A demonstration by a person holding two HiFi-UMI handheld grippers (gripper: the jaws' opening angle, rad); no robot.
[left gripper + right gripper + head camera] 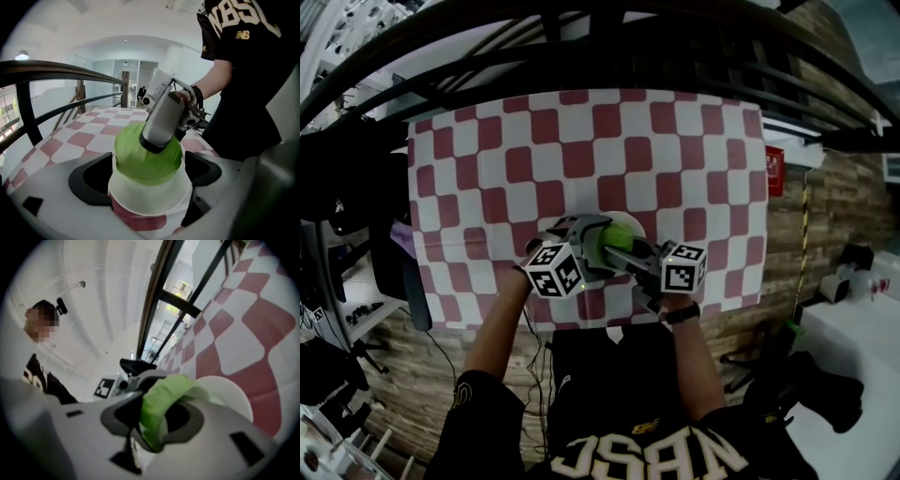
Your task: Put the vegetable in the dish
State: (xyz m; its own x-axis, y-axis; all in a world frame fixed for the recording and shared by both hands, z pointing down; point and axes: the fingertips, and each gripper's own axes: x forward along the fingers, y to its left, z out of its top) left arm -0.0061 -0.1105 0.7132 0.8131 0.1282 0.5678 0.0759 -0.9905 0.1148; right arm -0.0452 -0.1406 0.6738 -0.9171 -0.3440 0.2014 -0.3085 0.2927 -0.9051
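A green leafy vegetable point(617, 236) rests on a small white dish point(150, 200) on the red-and-white checked tablecloth point(581, 141), near the table's front edge. My right gripper point(632, 249) comes in from the right and is shut on the vegetable point(157, 404); a green leaf fills the gap between its jaws, and the dish's rim point(230, 394) shows just beyond. My left gripper point(147, 177) stands wide open, one finger point(91, 180) on each side of the dish, neither pressing on it. From there the right gripper point(158, 136) shows pushed into the top of the vegetable point(133, 157).
Black railing bars point(581, 37) run along the table's far side. A red sign point(774, 171) hangs by the table's right edge. Dark equipment point(337, 187) stands at the left, and white objects point(853, 281) lie on the floor at the right.
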